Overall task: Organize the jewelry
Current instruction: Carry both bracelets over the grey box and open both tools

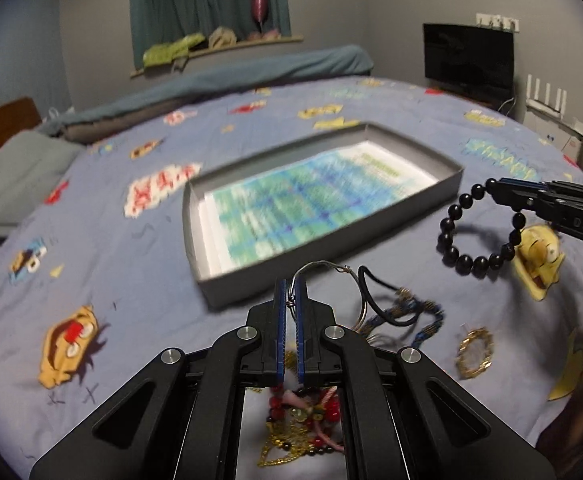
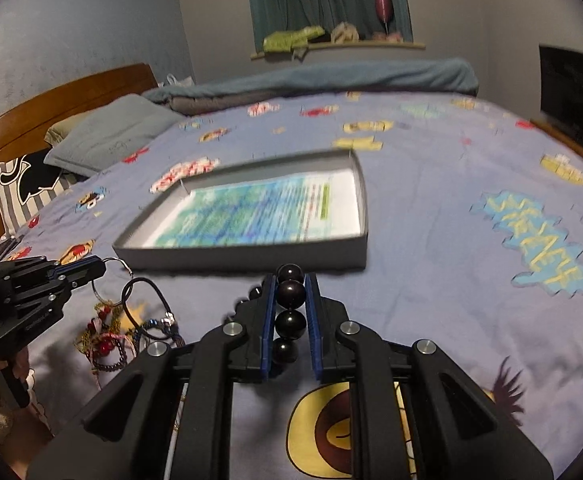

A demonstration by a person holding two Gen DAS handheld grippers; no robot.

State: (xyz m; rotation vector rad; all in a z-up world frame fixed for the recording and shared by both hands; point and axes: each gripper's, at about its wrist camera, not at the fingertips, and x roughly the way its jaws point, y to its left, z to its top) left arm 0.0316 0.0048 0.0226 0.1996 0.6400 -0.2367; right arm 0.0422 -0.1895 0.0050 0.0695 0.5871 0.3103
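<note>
My left gripper is shut on a thin silver wire bangle, held just above the bed near the grey tray. From the right wrist view the left gripper shows at the left with the bangle at its tips. My right gripper is shut on a black bead bracelet. Seen from the left, the right gripper holds the bead bracelet dangling as a loop beside the tray's right end. The tray holds only a printed sheet.
A tangle of jewelry lies on the blue patterned bedspread below my left gripper, with a black cord, a blue braided band and a gold bracelet nearby. Pillows and a wooden headboard stand at the left.
</note>
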